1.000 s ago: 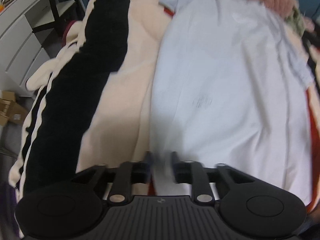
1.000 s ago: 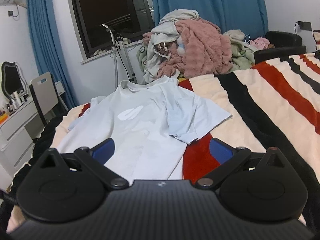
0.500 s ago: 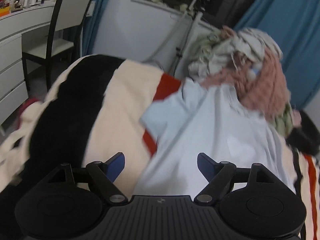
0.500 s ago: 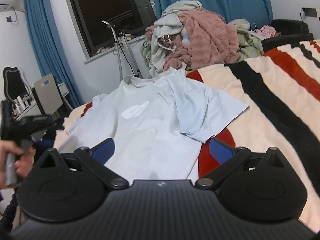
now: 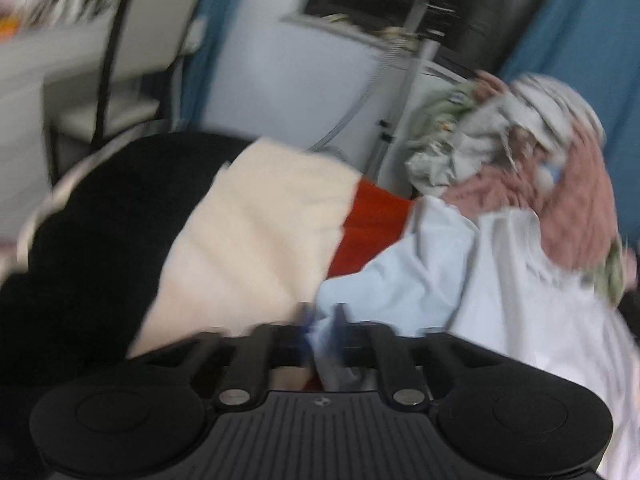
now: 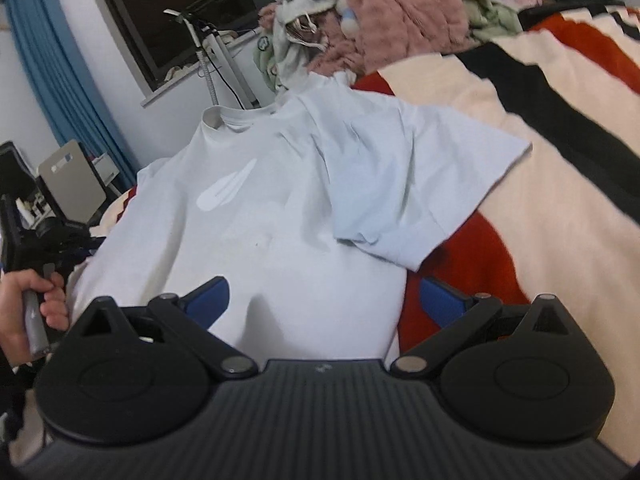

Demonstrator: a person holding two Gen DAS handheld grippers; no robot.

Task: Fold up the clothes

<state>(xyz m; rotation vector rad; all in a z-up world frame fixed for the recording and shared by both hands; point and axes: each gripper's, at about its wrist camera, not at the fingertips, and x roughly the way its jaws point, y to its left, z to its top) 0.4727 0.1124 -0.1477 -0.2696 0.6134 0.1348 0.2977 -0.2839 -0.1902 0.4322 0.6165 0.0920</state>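
My left gripper point(image 5: 320, 320) pinches the limp, light T-shirt point(image 6: 280, 208) sleeve edge; right gripper point(image 6: 324, 300) spread, next grabs opposite sleeve.

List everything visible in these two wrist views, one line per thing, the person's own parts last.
T-shirt: one, pale blue, spread flat on blanket.
Blanket: one, cream, red and black stripes, covers bed.
Clothes pile: one, pink, grey, green, beyond shirt's collar.
Curtains: blue, beside the dark window.
Chair: one, pale, far left.
Left hand-held gripper: one, black, shut on shirt's left edge.
Right hand-held gripper: one, black with blue pads, open above the hem.
Hand: one, gripping left handle.
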